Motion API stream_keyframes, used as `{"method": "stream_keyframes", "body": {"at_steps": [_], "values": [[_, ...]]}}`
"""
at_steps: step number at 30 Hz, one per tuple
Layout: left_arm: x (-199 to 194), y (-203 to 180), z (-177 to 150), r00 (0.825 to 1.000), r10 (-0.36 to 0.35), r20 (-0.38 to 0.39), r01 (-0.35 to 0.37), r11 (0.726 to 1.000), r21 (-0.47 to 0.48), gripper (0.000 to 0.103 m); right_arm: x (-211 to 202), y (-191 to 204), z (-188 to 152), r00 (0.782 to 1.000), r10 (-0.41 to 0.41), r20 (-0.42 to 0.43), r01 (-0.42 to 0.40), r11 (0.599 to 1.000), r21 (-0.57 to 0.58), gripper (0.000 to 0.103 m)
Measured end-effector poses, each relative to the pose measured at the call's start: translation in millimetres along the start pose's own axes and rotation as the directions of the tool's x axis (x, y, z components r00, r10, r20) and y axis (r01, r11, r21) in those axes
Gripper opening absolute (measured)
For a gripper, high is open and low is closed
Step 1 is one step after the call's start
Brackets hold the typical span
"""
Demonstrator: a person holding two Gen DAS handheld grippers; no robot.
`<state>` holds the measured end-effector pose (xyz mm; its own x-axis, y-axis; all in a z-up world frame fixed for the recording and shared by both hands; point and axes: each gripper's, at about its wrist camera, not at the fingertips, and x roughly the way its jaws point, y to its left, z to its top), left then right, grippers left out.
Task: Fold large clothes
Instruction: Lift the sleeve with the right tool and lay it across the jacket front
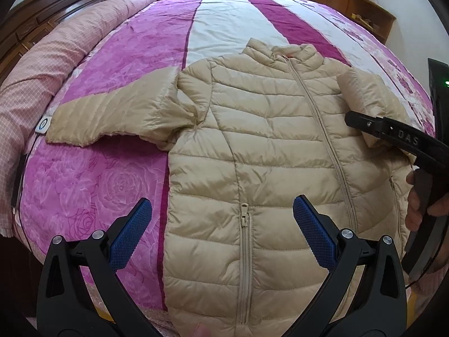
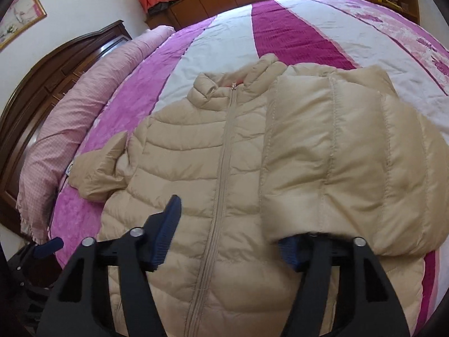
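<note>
1. Beige puffer jacket (image 1: 261,151) flat on the bed (image 1: 118,64), zipped, collar away from the cameras.
2. Left gripper (image 1: 221,233) above the lower hem, blue-padded fingers (image 1: 132,233) spread wide, holding nothing.
3. Right gripper (image 2: 233,241) over the jacket's right side, fingers apart, one hidden beneath the folded-in sleeve (image 2: 336,154).
4. Other sleeve (image 1: 112,118) stretched out sideways.

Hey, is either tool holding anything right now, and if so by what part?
Left tool: open, holding nothing. Right tool: jaws apart, the jacket's right sleeve draped over one finger; no clamp shows.
</note>
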<state>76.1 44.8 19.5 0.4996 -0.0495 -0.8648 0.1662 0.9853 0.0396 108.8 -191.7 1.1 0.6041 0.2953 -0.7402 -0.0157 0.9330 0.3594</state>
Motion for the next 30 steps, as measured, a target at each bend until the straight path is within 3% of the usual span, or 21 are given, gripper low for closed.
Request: {"method": "stream_keyframes", "body": {"at_steps": [8,14,17,20,30], "values": [[3,-34,6,0.999,-0.041,-0.010,0.041,0.997,0.065,0.100,-59,-12,-24,0.998,0.033,0.047,-0.035,0.999,0.040,0.067],[2,-78,13,0.996,-0.089,-0.006,0.089,0.986,0.138,0.100,-108,-56,-48,0.991,-0.073,0.114,0.060,0.992,0.112,0.070],[0,-103,17,0.994,-0.113,-0.002,0.112,0.978,0.177,0.100,-125,-83,-56,0.978,-0.160,0.136,0.136,0.976,0.169,0.070],[-4,-130,22,0.991,-0.135,0.015,0.128,0.968,0.218,0.100,-134,-105,-63,0.968,-0.202,0.149,0.161,0.955,0.250,0.070],[-1,-234,30,0.977,-0.210,0.044,0.174,0.896,0.409,0.100,-158,-148,-80,0.939,-0.307,0.156,0.231,0.898,0.375,0.072]]}}
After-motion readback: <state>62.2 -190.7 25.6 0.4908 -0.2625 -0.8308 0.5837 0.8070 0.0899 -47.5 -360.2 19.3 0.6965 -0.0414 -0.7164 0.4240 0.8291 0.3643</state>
